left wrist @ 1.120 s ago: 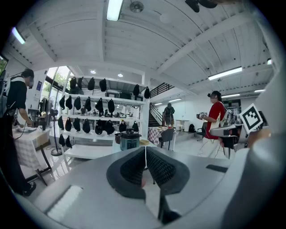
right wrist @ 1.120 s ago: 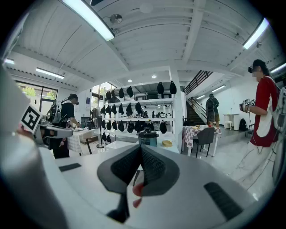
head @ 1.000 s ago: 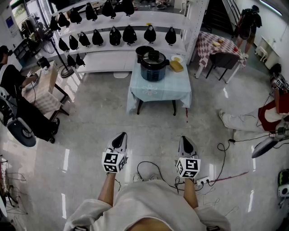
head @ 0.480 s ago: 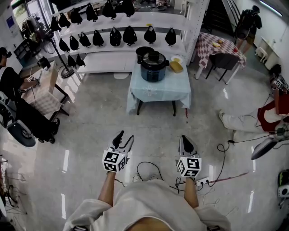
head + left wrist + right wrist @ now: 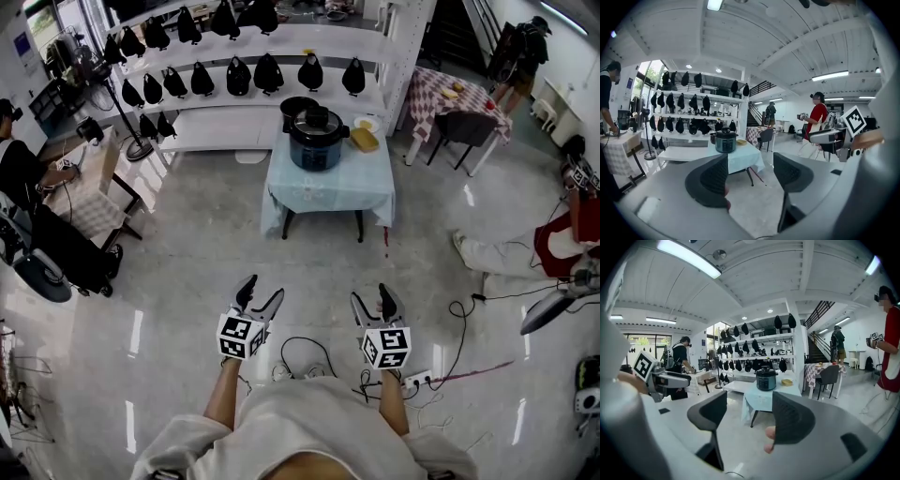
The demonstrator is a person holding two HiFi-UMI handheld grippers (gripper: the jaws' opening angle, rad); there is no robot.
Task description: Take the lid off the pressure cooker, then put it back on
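The pressure cooker (image 5: 316, 142) stands with its lid (image 5: 317, 118) on. It sits on a small table (image 5: 328, 192) draped in pale blue cloth, in the upper middle of the head view and well apart from both grippers. Just right of it on the cloth lies a yellow dish (image 5: 366, 139), and a black pot (image 5: 296, 103) sits behind it to the upper left. Beyond the table runs a white shelf unit (image 5: 220, 127) lined with dark rounded objects. In the lower middle of the frame, over the glossy floor, the person holds the left gripper (image 5: 261, 292) and the right gripper (image 5: 372, 297) side by side, pointing towards the table. Each pair of jaws has just been opening and now stands wide apart with nothing between them. Black cables (image 5: 309, 349) trail on the floor between the two grippers.
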